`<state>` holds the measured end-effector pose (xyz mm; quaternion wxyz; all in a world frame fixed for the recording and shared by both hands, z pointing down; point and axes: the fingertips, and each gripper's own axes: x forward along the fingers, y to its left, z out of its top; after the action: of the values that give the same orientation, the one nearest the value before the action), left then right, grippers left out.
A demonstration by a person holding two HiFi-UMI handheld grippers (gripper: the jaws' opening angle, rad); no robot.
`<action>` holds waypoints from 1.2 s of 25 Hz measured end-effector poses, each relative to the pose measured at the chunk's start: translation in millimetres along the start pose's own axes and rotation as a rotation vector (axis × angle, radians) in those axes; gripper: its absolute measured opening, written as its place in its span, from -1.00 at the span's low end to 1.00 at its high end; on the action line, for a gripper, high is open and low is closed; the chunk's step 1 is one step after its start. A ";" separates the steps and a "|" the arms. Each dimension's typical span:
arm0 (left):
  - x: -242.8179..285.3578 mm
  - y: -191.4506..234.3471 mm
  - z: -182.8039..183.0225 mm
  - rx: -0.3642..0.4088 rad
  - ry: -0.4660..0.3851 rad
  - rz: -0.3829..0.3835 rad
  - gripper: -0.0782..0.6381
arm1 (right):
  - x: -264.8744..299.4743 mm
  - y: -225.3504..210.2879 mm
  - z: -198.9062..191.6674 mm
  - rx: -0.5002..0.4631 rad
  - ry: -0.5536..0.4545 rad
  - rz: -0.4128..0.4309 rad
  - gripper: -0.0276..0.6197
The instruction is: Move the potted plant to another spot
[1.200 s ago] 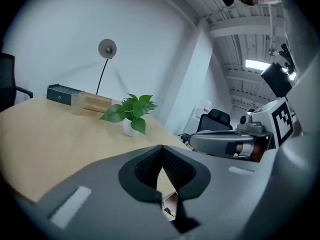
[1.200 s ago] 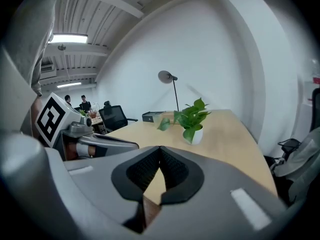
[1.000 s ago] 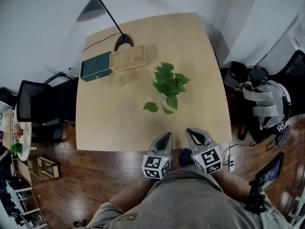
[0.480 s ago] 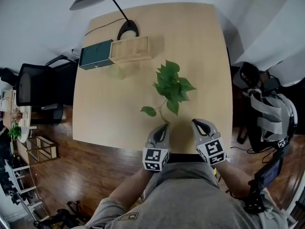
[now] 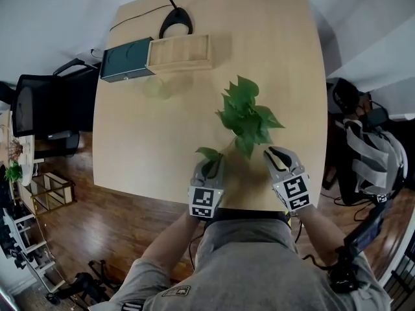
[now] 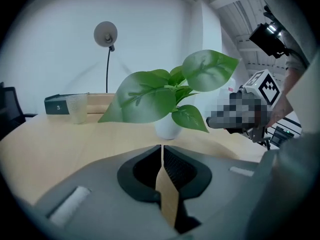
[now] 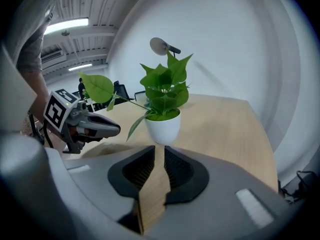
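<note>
A leafy green plant stands on the light wooden table, right of the middle. Its small white pot shows in both gripper views; the leaves hide it from the head view. My left gripper is over the near table edge, left of the plant, under a low leaf, jaws shut and empty. My right gripper is just right of the plant. Its jaws have just been opening and stand a narrow gap apart with nothing between them. Neither gripper touches the pot.
At the table's far side stand a black lamp base, a shallow wooden tray, a dark green box and a clear cup. A black chair is at the left, a bag at the right.
Both grippers have moved forward from in front of the table edge to over it, ending on either side of the plant. The head camera has come closer to the table.
</note>
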<state>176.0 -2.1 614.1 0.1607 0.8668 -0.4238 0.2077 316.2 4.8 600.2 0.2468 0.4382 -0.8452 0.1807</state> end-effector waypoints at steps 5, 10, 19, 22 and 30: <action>-0.6 32.8 -1.6 0.167 -0.008 -0.053 -0.68 | 18.5 -11.1 -4.0 -0.076 0.039 0.013 -0.51; 12.2 81.4 12.8 0.272 -0.001 -0.121 -0.53 | 31.4 -26.6 -1.7 -0.138 0.067 0.032 -0.26; 58.6 66.1 31.6 0.382 0.022 -0.416 -0.12 | 53.7 -29.5 5.2 -0.235 0.083 0.112 0.07; 67.8 49.7 35.7 0.420 0.020 -0.507 -0.01 | 59.7 -24.7 4.9 -0.258 0.094 0.156 0.17; 80.0 6.6 31.6 0.551 0.060 -0.714 0.24 | 73.6 -16.2 2.8 -0.330 0.134 0.278 0.36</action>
<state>222.1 -73.8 627.2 -0.0020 0.9628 -0.0222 0.2694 292.6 -53.5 641.8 0.3436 0.2584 -0.8972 0.1011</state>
